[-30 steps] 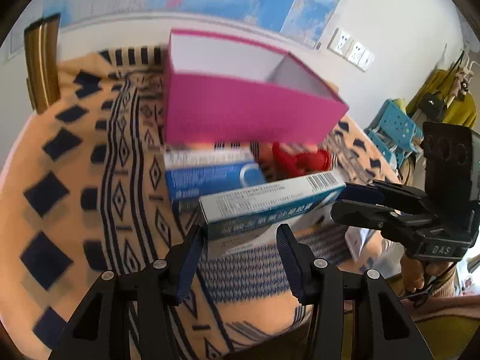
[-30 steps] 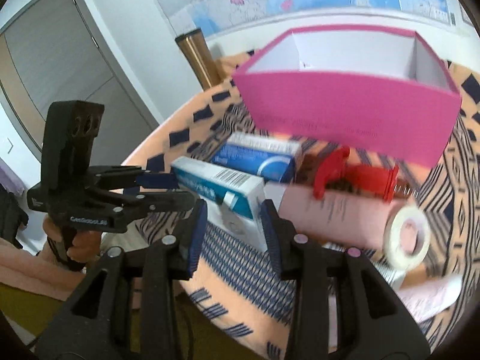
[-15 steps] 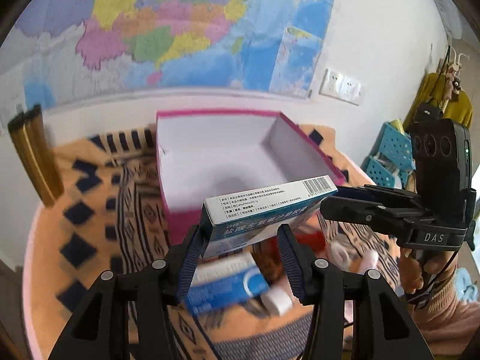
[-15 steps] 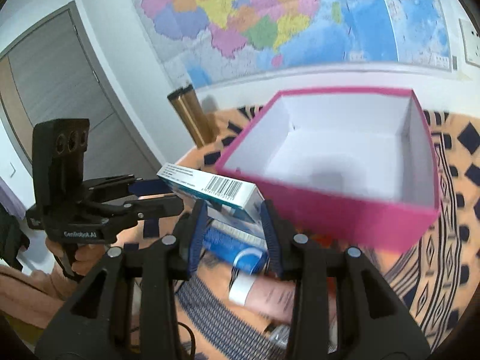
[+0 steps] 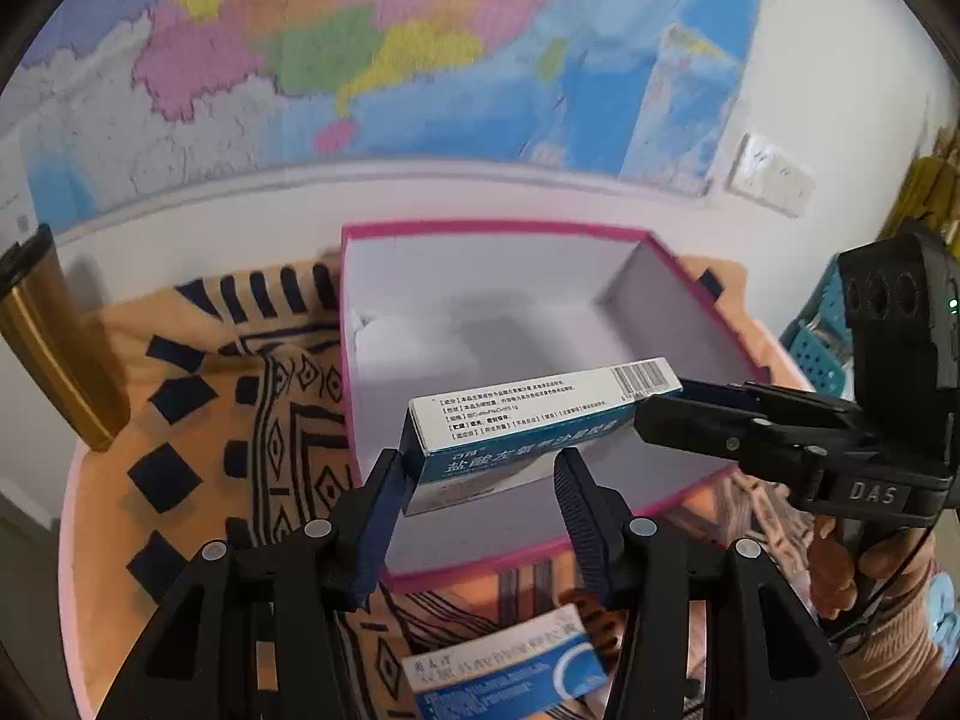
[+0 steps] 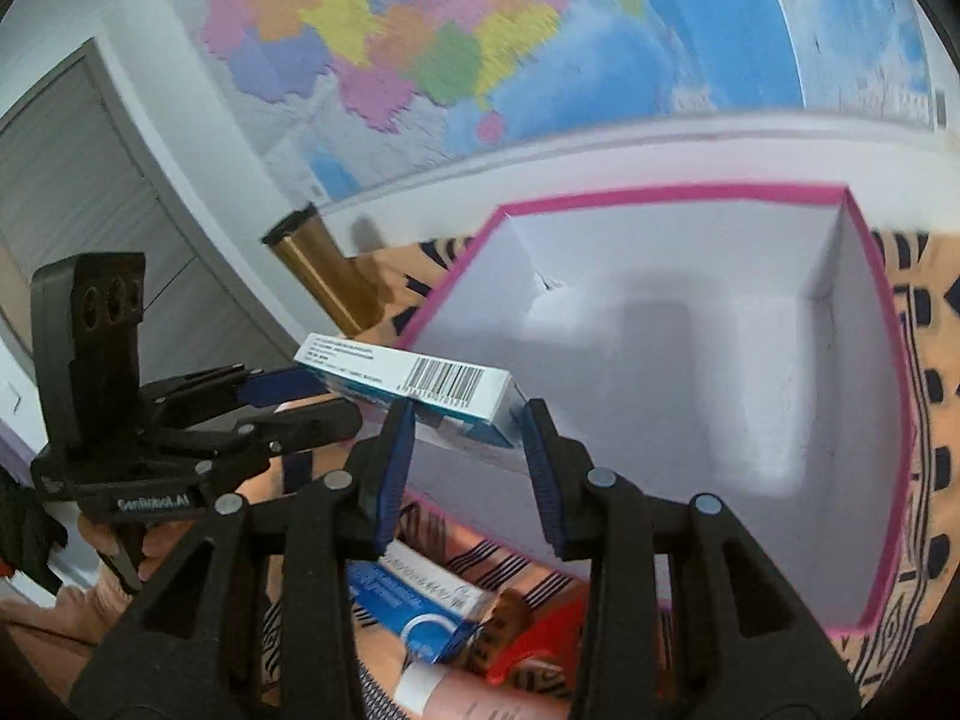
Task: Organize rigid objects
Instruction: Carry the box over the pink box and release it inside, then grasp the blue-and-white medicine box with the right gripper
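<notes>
Hanging in the air over the open pink box point(image 5: 690, 324), one white and teal medicine carton point(image 5: 528, 420) with a barcode is held at both ends. The left gripper point(image 5: 480, 480) has its two blue-padded fingers clamped on one end of the carton, and the right gripper point(image 6: 468, 438) has its two fingers clamped on the other end, the barcode end. The carton lies roughly level above the box's near part. The pink box has white inner walls and holds nothing that shows. It stands on an orange cloth with a dark pattern point(image 5: 198, 420), which covers the surface.

On the cloth in front of the box lies one blue and white carton point(image 6: 414, 600); beside it are one red item point(image 6: 540, 642) and one pinkish tube point(image 6: 480, 696), both only partly seen. One gold-coloured cylinder point(image 6: 324, 276) stands at the cloth's far left edge. One large coloured map point(image 5: 360, 42) hangs on the wall behind. A person's hand point(image 5: 864, 576) grips the right gripper's handle.
</notes>
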Available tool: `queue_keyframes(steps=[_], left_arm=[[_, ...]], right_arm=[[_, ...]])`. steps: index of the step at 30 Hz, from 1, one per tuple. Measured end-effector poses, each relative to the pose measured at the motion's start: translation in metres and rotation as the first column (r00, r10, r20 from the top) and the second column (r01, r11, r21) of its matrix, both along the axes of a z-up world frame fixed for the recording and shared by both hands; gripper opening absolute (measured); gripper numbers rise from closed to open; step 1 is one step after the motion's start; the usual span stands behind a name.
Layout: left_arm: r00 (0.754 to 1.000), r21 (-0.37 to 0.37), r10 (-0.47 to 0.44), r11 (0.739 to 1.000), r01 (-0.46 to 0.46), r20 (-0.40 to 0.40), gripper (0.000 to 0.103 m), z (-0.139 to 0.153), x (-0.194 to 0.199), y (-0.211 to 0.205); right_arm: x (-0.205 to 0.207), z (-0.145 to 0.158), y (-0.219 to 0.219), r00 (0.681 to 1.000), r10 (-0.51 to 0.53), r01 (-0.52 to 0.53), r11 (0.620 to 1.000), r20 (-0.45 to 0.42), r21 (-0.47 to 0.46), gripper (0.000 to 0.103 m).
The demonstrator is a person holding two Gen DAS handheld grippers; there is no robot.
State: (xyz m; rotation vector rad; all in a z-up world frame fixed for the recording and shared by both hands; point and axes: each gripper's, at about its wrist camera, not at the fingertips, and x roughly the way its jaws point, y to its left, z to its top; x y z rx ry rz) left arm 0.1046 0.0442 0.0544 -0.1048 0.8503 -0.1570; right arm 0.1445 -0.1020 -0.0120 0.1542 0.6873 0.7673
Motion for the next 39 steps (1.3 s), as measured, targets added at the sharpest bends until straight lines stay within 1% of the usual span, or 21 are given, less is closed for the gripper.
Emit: queue_keyframes(steps=[4,5,9,11,16,18,20,23,25,28,32,35,37,39], left_arm=[[0.998,0.010,0.020,1.000,-0.020,-0.052,0.051,-0.018,0.016,0.004],[0.998,0.003,0.023,1.000,-0.023,-0.064,0.051,-0.022,0.019,0.006],[0.998,0.010,0.039,0.999,-0.039,-0.048,0.051,-0.022,0.020,0.005],[0.998,0.020,0.049,0.999,-0.048,-0.029,0.051,-0.021,0.016,0.004],[0.998,0.036,0.049,0.998,-0.051,0.047,0.051,-0.015,-0.007,0.005],[0.994,0.048,0.032,0.998,-0.038,0.101,0.052,-0.010,-0.027,0.005],[0.991,0.028,0.010,1.000,-0.014,0.137,0.058,-0.008,-0.047,0.009],[0.987,0.006,-0.001,1.000,0.000,0.158,0.060,-0.012,-0.070,0.016],[0.989,-0.010,-0.002,1.000,0.004,0.145,0.060,-0.019,-0.079,0.020],[0.997,-0.024,0.014,1.000,-0.012,0.078,0.060,-0.042,-0.085,0.025],[1.000,-0.086,0.017,0.996,-0.018,-0.006,0.060,-0.069,-0.089,0.030],[0.999,-0.100,0.016,0.995,-0.020,-0.044,0.060,-0.082,-0.094,0.030],[0.998,-0.124,0.010,0.992,-0.018,-0.063,0.060,-0.088,-0.095,0.030],[0.997,-0.131,0.006,0.991,-0.015,-0.072,0.060,-0.091,-0.096,0.030]], right_arm=[[0.022,-0.015,0.002,0.998,0.001,0.000,1.000,-0.069,0.006,0.040],[0.027,-0.019,0.004,0.997,0.002,-0.002,1.000,-0.083,0.002,0.040],[0.042,-0.031,0.008,0.992,-0.032,0.030,0.999,-0.123,-0.014,0.040],[0.045,-0.033,0.008,0.991,-0.047,0.045,0.999,-0.125,-0.021,0.040],[0.028,-0.026,0.003,0.996,-0.072,0.069,0.996,-0.059,-0.054,0.040],[0.014,-0.020,-0.001,0.998,-0.052,0.051,0.997,-0.021,-0.056,0.040],[-0.002,-0.015,-0.004,1.000,-0.024,0.024,0.998,0.009,-0.058,0.040],[-0.031,-0.013,-0.004,0.998,0.045,-0.043,0.998,0.036,-0.054,0.043],[-0.044,-0.016,0.000,0.996,0.081,-0.079,0.995,0.038,-0.066,0.044],[-0.057,-0.030,0.010,0.992,0.130,-0.129,0.987,0.004,-0.099,0.044],[-0.062,-0.060,0.028,0.985,0.156,-0.167,0.973,-0.078,-0.157,0.044],[-0.058,-0.075,0.034,0.982,0.145,-0.166,0.971,-0.124,-0.172,0.044],[-0.055,-0.080,0.037,0.982,0.131,-0.155,0.971,-0.140,-0.181,0.044],[-0.051,-0.085,0.040,0.980,0.124,-0.153,0.971,-0.156,-0.183,0.044]])
